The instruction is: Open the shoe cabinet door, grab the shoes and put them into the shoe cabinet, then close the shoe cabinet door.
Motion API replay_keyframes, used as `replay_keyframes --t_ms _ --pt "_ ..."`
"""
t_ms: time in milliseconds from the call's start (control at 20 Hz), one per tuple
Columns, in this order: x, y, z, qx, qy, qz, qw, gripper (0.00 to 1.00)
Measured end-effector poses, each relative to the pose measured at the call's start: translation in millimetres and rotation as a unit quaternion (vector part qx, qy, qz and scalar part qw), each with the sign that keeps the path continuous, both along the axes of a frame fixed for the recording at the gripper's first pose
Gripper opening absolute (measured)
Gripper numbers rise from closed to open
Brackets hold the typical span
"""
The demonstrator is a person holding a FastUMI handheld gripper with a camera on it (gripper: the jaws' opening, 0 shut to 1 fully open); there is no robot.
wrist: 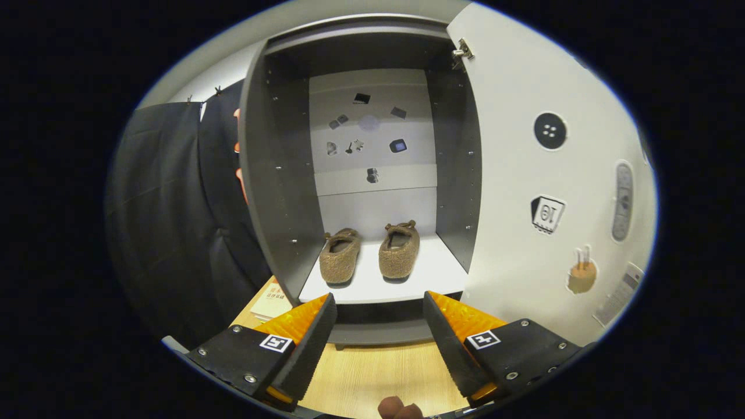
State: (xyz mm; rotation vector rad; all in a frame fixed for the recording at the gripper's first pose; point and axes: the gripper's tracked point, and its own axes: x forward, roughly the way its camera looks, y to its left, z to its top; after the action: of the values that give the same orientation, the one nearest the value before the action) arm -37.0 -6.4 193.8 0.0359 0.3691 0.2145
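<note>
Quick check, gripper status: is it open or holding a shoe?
Gripper: open, fingers spread and holding nothing; both shoes sit on the cabinet shelf beyond them, with the door open.

Even indoor light — edges fisheye-bent

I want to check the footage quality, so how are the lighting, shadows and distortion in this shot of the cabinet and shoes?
Gripper view: even, soft light, no glare; the two shoes cast small dark shadows on the white shelf; fisheye bends the open cabinet door and cabinet walls into curves; shoes sharp; the open gripper is empty, short of the shelf.
</note>
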Motion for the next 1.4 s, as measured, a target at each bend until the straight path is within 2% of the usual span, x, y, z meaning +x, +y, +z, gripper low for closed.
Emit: replay_keyframes --t_ms 150,350,500,700,1000,1400 --pt "-45 -19 1 0.001 -0.015 0.013 1.000 0.94" --pt "-99 -41 -6 0.032 -0.015 0.027 0.999 0.93" --pt "-131 -63 -7 0.047 -0.017 0.038 0.998 0.93" --pt "-158 -98 -3 0.063 -0.034 0.027 0.997 0.93" --pt "-176 -153 10 0.084 -0.053 -0.015 0.995 0.94" --pt "-165 -232 23 0.081 -0.072 -0.079 0.991 0.95"
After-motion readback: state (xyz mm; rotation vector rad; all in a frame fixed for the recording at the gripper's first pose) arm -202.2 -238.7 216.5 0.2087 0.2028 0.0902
